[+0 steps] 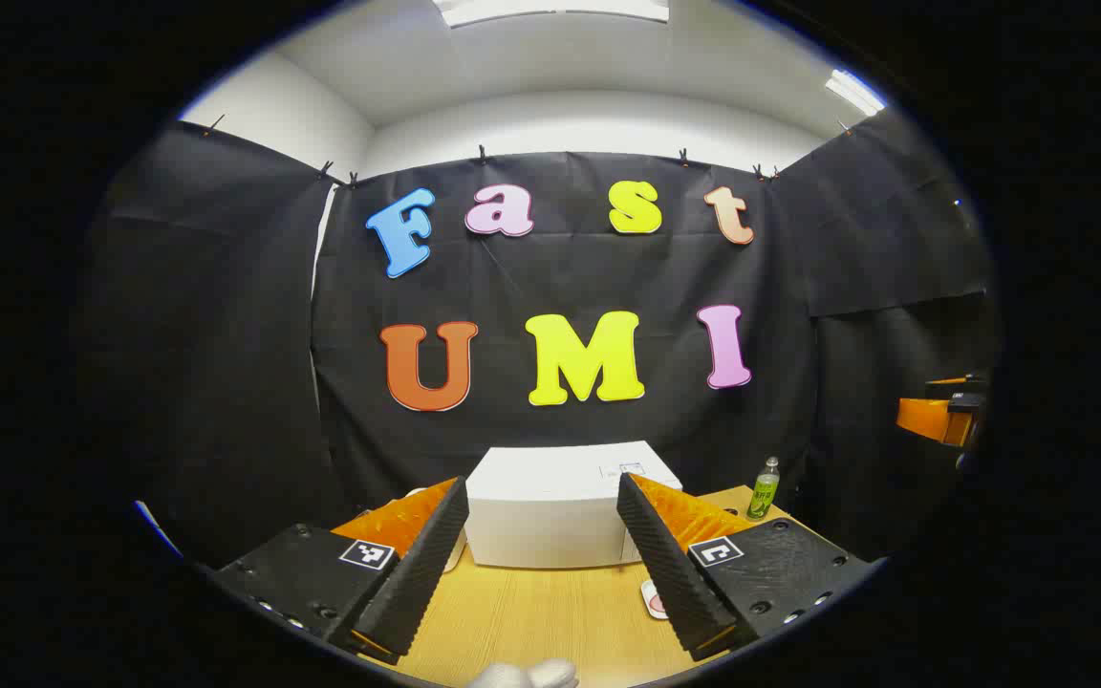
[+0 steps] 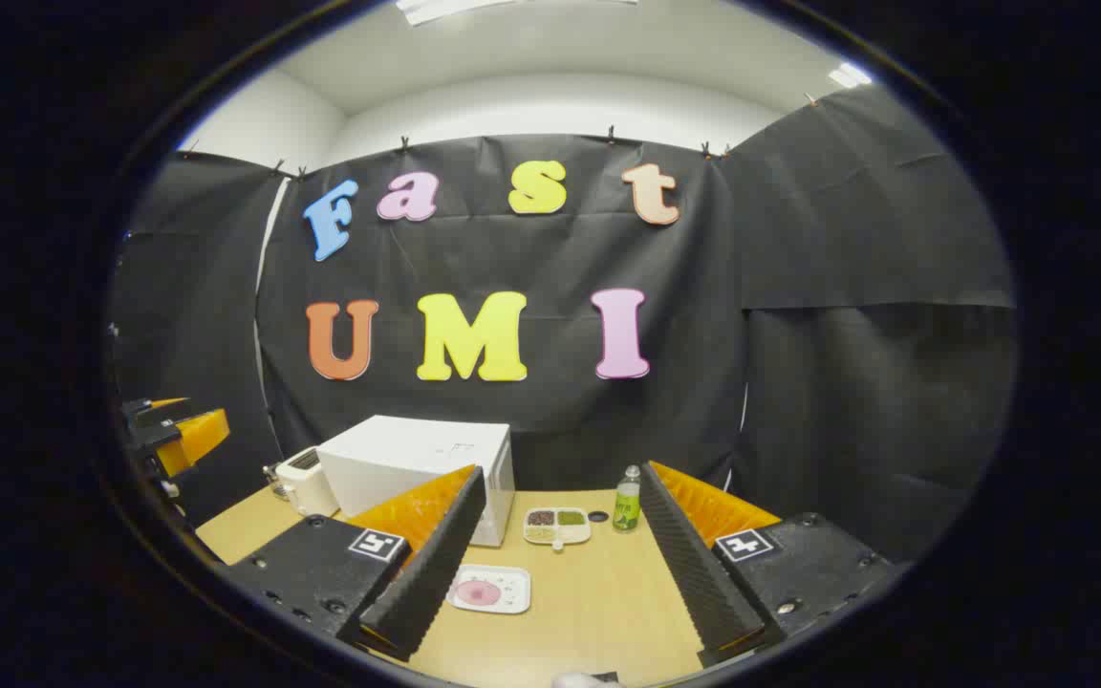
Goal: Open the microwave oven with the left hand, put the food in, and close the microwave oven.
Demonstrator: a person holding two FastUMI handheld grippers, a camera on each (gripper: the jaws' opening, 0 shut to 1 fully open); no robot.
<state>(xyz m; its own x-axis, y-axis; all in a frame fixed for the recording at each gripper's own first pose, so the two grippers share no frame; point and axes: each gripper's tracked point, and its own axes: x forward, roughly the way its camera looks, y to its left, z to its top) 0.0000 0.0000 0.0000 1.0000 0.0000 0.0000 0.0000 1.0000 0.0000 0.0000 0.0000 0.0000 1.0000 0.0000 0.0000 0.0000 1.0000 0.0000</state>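
Two hand-held grippers hover above the wooden surface (image 2: 598, 592), each with its fingers spread wide and nothing between them. Straight ahead of the left hand-held gripper (image 1: 543, 564) stands the white microwave oven (image 1: 560, 511), its door shut. Ahead of the right hand-held gripper (image 2: 560, 573) and close to its left finger lies a plate of pink food (image 2: 488, 589); beyond it sit a divided tray (image 2: 557, 526) and a green bottle (image 2: 626, 501), with the microwave oven ahead to the left.

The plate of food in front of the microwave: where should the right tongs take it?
At the near rim of the plate of food, coming in low from the front. It lies flat on the table, so only the thin raised edge gives purchase. The right tongs are open.
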